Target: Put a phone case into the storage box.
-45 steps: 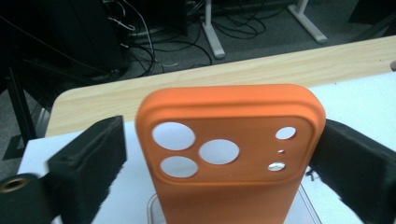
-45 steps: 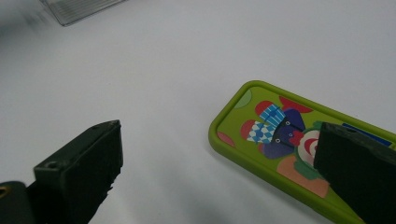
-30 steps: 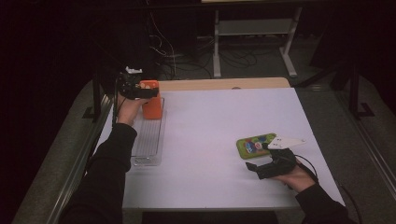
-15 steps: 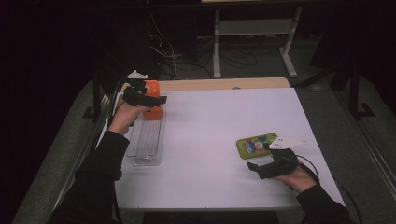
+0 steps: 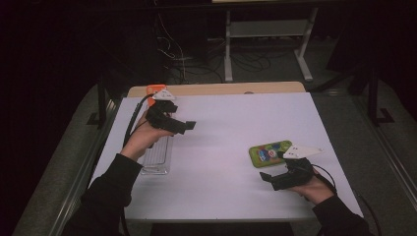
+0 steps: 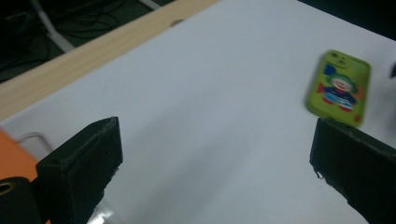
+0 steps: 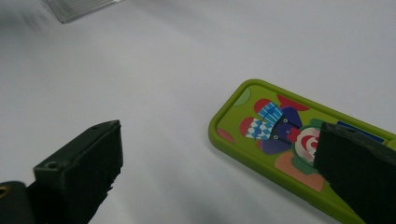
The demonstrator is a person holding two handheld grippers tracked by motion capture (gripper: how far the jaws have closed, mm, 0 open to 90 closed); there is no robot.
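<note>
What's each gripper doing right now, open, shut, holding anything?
Left gripper: open, empty, raised above the white table.
Right gripper: open, empty, beside the green phone case.

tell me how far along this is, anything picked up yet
Nothing is picked up yet. The left gripper is open above the table beside the clear tray. The right gripper is open next to the green phone case, which lies flat, ungrasped. Any grasp is left.
</note>
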